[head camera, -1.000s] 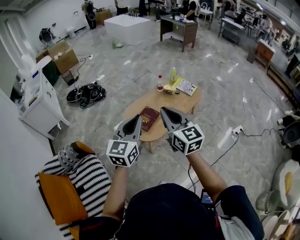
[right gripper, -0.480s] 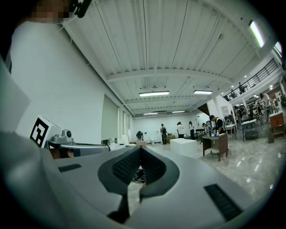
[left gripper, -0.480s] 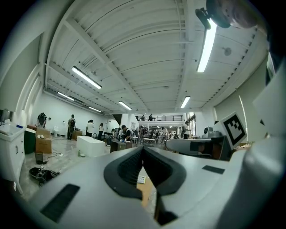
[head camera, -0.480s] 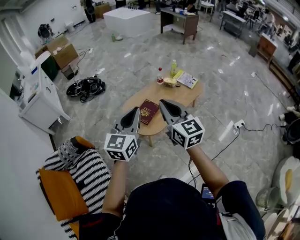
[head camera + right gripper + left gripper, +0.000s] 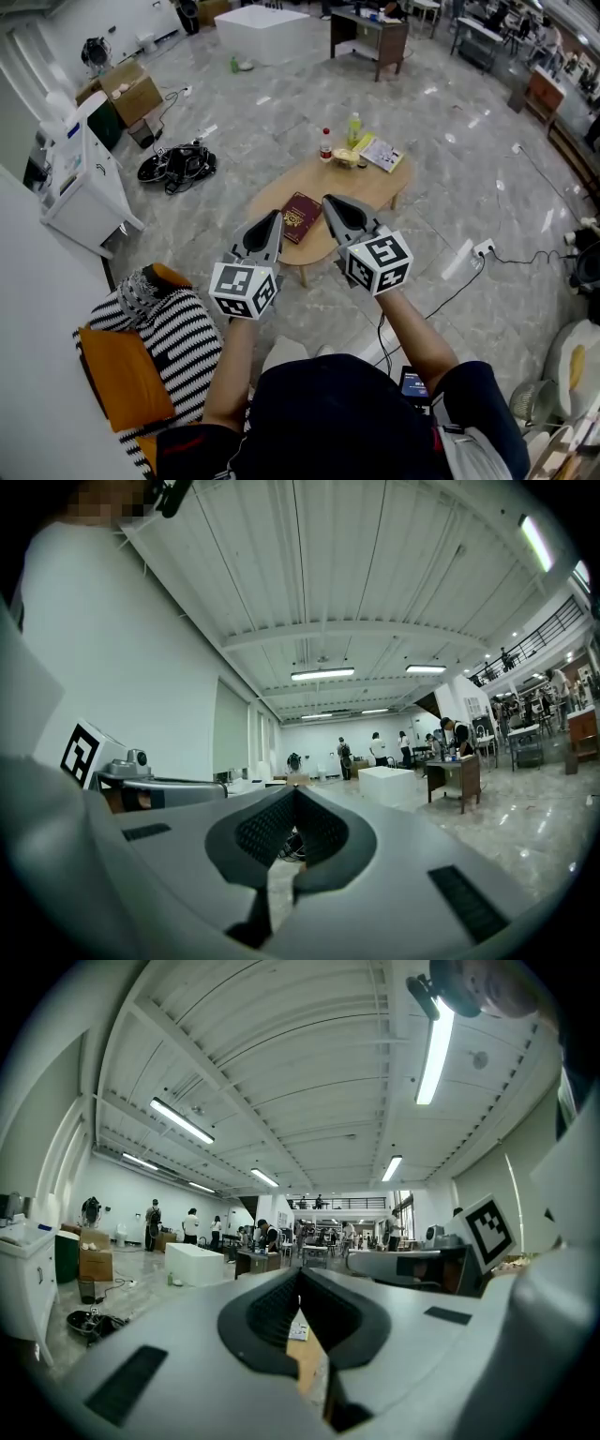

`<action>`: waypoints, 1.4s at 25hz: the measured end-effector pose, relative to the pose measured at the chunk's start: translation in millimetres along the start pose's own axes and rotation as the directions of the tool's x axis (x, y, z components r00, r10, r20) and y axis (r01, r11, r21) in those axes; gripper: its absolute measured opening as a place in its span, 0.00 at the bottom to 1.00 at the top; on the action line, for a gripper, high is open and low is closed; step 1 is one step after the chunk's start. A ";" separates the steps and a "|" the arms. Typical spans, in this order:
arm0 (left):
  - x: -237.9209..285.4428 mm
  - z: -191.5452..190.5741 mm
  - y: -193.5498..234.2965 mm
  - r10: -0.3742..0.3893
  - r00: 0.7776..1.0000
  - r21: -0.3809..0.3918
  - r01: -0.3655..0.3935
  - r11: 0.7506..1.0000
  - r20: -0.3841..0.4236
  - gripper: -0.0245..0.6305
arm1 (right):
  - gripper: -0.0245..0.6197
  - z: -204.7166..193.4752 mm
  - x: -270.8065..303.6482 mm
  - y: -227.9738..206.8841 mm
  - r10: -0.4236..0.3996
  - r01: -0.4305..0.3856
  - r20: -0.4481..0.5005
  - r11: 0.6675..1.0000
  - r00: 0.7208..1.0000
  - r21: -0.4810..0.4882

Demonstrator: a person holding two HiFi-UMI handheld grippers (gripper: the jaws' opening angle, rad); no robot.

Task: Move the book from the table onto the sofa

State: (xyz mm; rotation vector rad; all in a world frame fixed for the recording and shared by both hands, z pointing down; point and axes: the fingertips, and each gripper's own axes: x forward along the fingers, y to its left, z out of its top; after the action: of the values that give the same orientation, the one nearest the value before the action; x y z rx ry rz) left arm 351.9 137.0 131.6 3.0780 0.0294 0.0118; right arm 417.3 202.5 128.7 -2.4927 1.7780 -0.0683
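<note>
Book (image 5: 300, 217): dark red, lying flat at the near end of the table (image 5: 367, 190), nothing touching it.

Left hand-held gripper (image 5: 274, 217): hovering level off the table's near edge, jaws pressing together on nothing.

Right hand-held gripper (image 5: 328, 201): hovering level by that same near edge, jaws likewise pressing together, carrying nothing.

Red-capped bottle (image 5: 325, 145), yellow bottle (image 5: 353, 129), booklet (image 5: 382, 153): sitting at the table's far end.

Sofa (image 5: 117, 380): orange, standing well apart from the table, off its near left, carrying a striped throw (image 5: 183, 352).
</note>
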 end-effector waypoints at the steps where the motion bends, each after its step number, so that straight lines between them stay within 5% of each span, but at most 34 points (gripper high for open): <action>1: 1.4 -0.3 1.4 0.002 1.000 -0.002 -0.002 1.000 -0.003 0.06 | 0.06 0.0 1.5 -0.9 0.002 -0.002 -0.002 1.000 1.000 0.001; 13: 38.5 -7.8 35.9 -0.008 1.000 -0.024 0.008 1.000 -0.020 0.06 | 0.06 -9.1 43.9 -25.7 -0.011 0.012 -0.031 1.000 0.999 0.006; 35: 127.2 -15.0 181.0 -0.074 0.995 -0.094 0.068 0.993 -0.063 0.06 | 0.06 -14.4 204.4 -64.2 -0.083 0.083 -0.096 0.997 0.992 -0.008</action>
State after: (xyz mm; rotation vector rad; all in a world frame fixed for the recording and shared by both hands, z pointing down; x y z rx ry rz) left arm 482.4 -40.2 159.0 2.9816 0.1377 0.1085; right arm 543.2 29.4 146.9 -2.6075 1.7090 -0.1927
